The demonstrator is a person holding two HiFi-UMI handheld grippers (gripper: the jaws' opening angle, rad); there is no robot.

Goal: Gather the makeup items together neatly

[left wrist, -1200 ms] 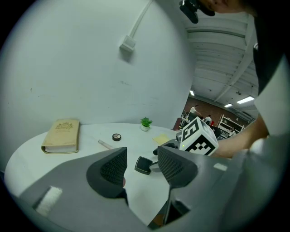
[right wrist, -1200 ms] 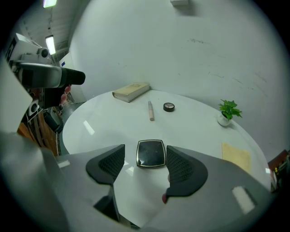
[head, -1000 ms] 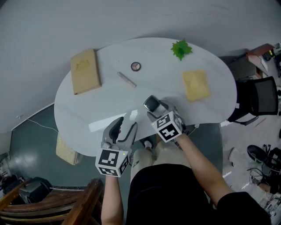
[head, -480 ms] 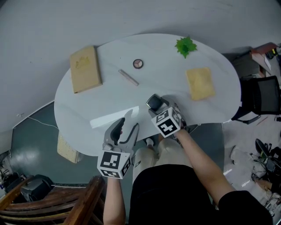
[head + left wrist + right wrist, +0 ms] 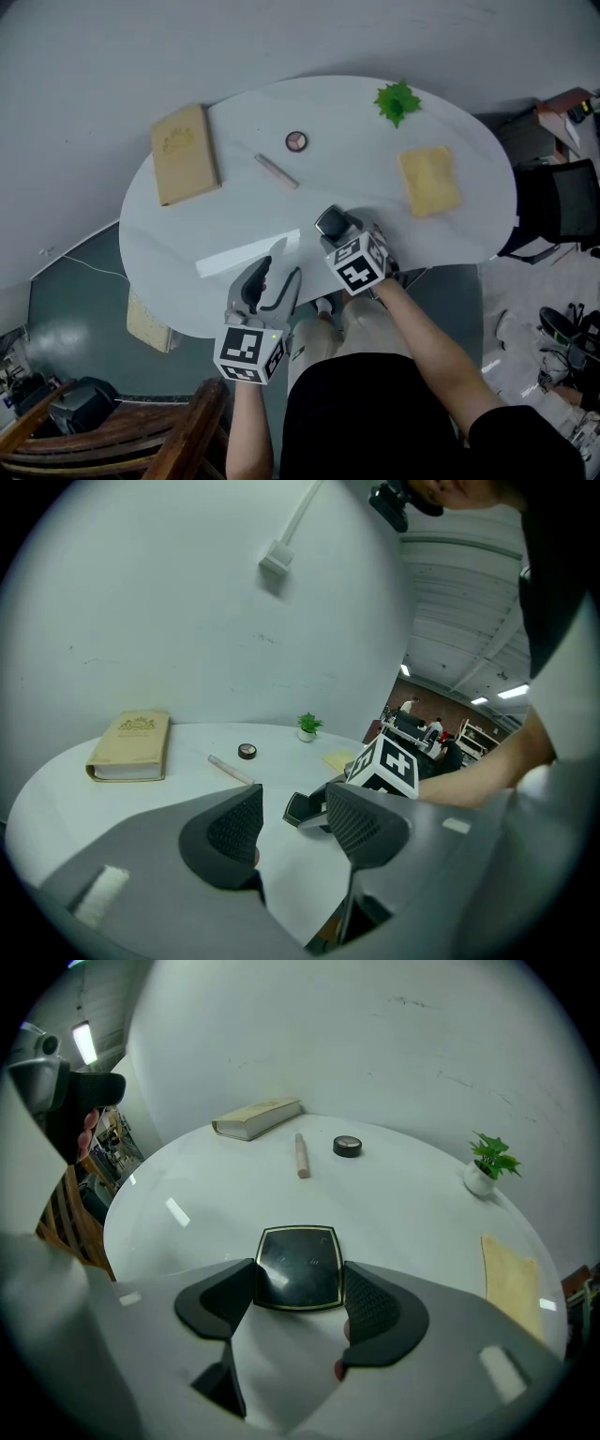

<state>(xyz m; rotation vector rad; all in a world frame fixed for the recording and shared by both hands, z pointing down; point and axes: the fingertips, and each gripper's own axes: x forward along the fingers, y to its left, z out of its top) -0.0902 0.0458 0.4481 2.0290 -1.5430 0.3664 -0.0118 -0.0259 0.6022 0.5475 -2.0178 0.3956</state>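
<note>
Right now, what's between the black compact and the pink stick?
Nothing: only bare white table separates the black compact from the pink stick. It is clearest in the right gripper view, and the head view agrees.

We are reading no clear word or number anywhere. The tan book [image 5: 131, 747] on the tabletop [image 5: 187, 785] is showing a gold crest with a line of lettering beneath it, too small to make out. The black compact [image 5: 300, 1265] is carrying a faint script across its lid that we are not managing to read, and the two marker cubes [image 5: 357, 265] [image 5: 248, 353] are bearing only black-and-white square patterns, no letters.
</note>
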